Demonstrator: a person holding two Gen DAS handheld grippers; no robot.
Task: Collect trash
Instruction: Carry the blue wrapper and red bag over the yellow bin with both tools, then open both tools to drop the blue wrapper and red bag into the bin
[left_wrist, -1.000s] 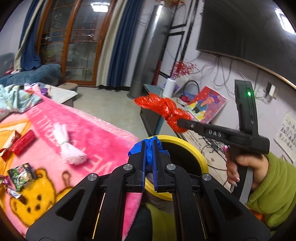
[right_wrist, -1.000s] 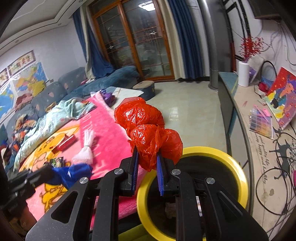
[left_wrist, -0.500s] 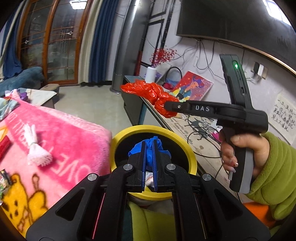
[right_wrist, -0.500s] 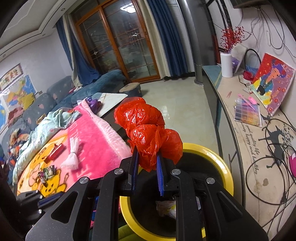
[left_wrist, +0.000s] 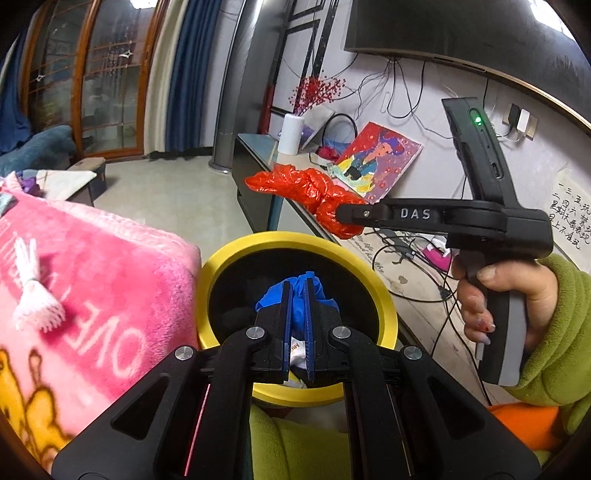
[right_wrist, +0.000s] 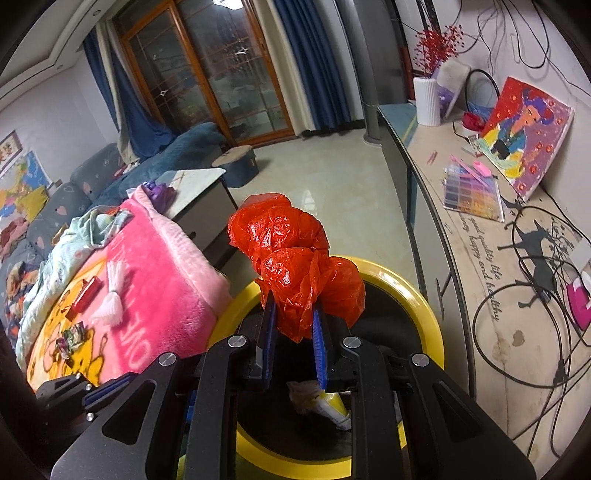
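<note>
My left gripper (left_wrist: 296, 291) is shut on a crumpled blue bag (left_wrist: 295, 295) and holds it over the mouth of the yellow-rimmed black bin (left_wrist: 384, 295). My right gripper (right_wrist: 293, 314) is shut on a knotted red plastic bag (right_wrist: 291, 258) above the same bin (right_wrist: 424, 306). The right gripper (left_wrist: 341, 214) with the red bag (left_wrist: 306, 188) also shows in the left wrist view, beyond the bin's far rim. Wrappers (right_wrist: 321, 398) lie inside the bin.
A pink blanket (left_wrist: 92, 277) covers the surface left of the bin, with a white tassel (left_wrist: 35, 299), a red packet (right_wrist: 85, 295) and small wrappers (right_wrist: 72, 338) on it. A low cabinet (right_wrist: 498, 295) with cables, a painting and a white vase runs along the right.
Both grippers have moved right, from over the blanket's edge to above the bin, each still gripping its bag. The blue bag now hangs inside the rim.
</note>
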